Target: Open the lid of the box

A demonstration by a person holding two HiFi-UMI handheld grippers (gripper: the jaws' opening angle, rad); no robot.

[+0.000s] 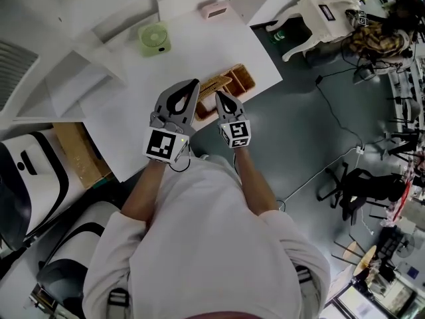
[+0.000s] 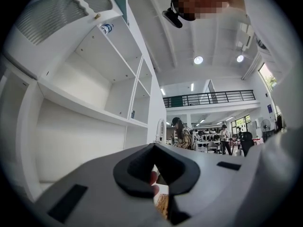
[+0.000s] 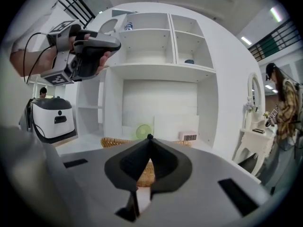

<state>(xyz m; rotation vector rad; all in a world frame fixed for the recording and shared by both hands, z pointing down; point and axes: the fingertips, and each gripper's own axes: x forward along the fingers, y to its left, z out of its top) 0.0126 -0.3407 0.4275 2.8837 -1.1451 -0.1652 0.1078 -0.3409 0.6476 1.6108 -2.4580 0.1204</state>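
Note:
A woven wicker box (image 1: 230, 82) lies on the white table (image 1: 159, 85), close to its near right edge. Whether its lid is up I cannot tell. My left gripper (image 1: 194, 84) is raised above the table just left of the box, shut with nothing in it; its tips (image 2: 154, 145) meet and it points up at the shelves. My right gripper (image 1: 218, 94) hovers at the near side of the box, also shut and empty. In the right gripper view its tips (image 3: 149, 137) close over the wicker box (image 3: 142, 173), and the left gripper (image 3: 117, 45) shows high at the upper left.
A green fan (image 1: 155, 38) and a pink clock (image 1: 214, 9) stand at the back of the table by a white board (image 1: 192, 2). White shelves (image 3: 156, 46) rise behind. A white machine (image 1: 26, 171) sits on the left, white furniture (image 1: 312, 18) on the right.

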